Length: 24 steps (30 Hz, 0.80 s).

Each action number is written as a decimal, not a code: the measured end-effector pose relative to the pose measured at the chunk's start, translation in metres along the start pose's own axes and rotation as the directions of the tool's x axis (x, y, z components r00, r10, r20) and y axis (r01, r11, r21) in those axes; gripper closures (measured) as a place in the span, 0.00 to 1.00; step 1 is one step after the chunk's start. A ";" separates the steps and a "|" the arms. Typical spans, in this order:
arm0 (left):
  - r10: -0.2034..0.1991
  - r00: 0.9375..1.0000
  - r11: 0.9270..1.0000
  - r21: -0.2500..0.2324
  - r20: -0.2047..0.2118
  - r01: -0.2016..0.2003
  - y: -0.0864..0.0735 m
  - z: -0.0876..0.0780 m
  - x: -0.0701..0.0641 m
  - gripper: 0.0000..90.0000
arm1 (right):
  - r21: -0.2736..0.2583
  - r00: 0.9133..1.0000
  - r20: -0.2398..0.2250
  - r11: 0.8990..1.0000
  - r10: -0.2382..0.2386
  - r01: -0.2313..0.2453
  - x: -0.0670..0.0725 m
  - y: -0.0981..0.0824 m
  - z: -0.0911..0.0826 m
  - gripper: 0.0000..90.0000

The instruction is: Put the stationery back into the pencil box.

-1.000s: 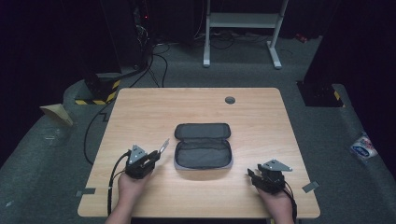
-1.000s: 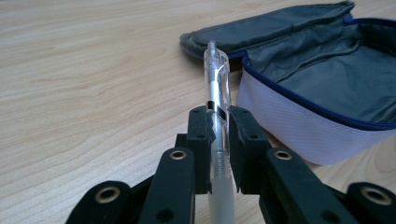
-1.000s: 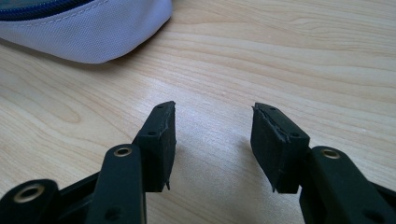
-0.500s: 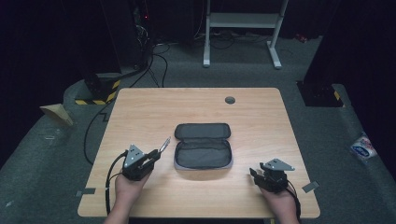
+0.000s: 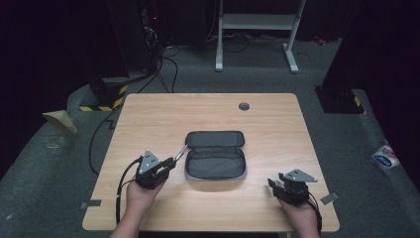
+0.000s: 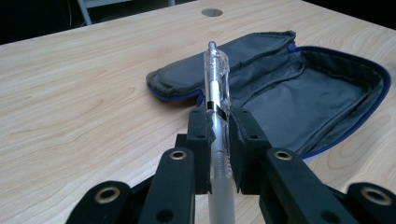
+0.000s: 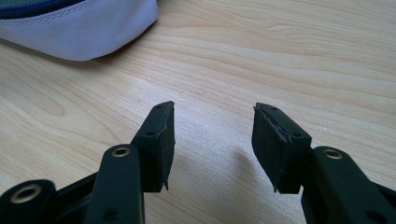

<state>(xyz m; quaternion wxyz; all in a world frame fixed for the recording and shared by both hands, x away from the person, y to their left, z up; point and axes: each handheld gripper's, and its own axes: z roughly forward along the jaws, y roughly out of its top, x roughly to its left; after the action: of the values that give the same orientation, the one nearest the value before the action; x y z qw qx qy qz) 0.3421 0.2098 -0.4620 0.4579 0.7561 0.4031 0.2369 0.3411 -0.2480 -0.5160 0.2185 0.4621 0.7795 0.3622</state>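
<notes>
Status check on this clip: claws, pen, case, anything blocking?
Left claw shut on clear pen, tip toward open pencil case. Right claw open, nothing between, over bare table. Nothing blocking the case.

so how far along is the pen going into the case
Done: the pencil case lies unzipped and open on the table, and the left gripper is shut on the clear pen. In hand: the pen points toward the case. Left: placing it inside. The right gripper is open, holding nothing.

Clear pen clamped in jaws, tip toward open grey pencil case on table.
</notes>
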 end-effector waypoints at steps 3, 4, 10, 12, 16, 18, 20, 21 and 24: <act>-0.004 1.000 1.000 -0.001 0.008 0.004 0.003 0.002 0.001 0.88 | 0.006 1.000 -0.003 1.000 0.003 -0.003 0.000 0.000 0.001 0.54; -0.001 1.000 1.000 -0.001 0.009 0.001 0.004 0.002 0.001 0.88 | 0.009 1.000 -0.004 1.000 0.007 -0.007 0.001 0.000 0.002 0.54; -0.002 1.000 1.000 -0.002 0.024 0.002 0.005 0.007 -0.002 0.88 | 0.014 1.000 -0.001 1.000 0.011 -0.011 0.000 0.000 0.003 0.54; 0.003 1.000 1.000 -0.004 0.028 -0.003 0.007 0.007 -0.002 0.88 | 0.017 1.000 -0.001 1.000 0.013 -0.013 0.000 0.000 0.004 0.54; 0.008 0.999 1.000 -0.013 0.036 -0.007 0.009 0.009 -0.004 0.88 | 0.021 1.000 0.000 1.000 0.008 -0.008 0.000 0.000 0.005 0.54; 0.011 0.999 1.000 -0.010 0.041 -0.011 0.010 0.010 -0.005 0.88 | 0.025 1.000 0.000 1.000 0.010 -0.010 0.000 0.000 0.006 0.54; 0.020 0.999 1.000 -0.008 0.048 -0.019 0.011 0.012 -0.006 0.88 | 0.025 1.000 0.000 1.000 0.009 -0.009 0.000 0.000 0.006 0.54; 0.027 0.999 1.000 -0.010 0.048 -0.026 0.012 0.013 -0.007 0.88 | 0.026 1.000 0.000 1.000 0.009 -0.009 0.000 0.000 0.006 0.54; 0.027 0.998 1.000 -0.012 0.063 -0.026 0.014 0.017 -0.009 0.88 | 0.027 1.000 -0.001 1.000 0.011 -0.011 -0.001 0.000 0.006 0.54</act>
<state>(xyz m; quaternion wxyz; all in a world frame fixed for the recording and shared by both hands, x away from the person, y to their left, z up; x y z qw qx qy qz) 0.3549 0.1897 -0.4572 0.4714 0.7660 0.3770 0.2212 0.3455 -0.2464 -0.5205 0.2097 0.4689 0.7820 0.3530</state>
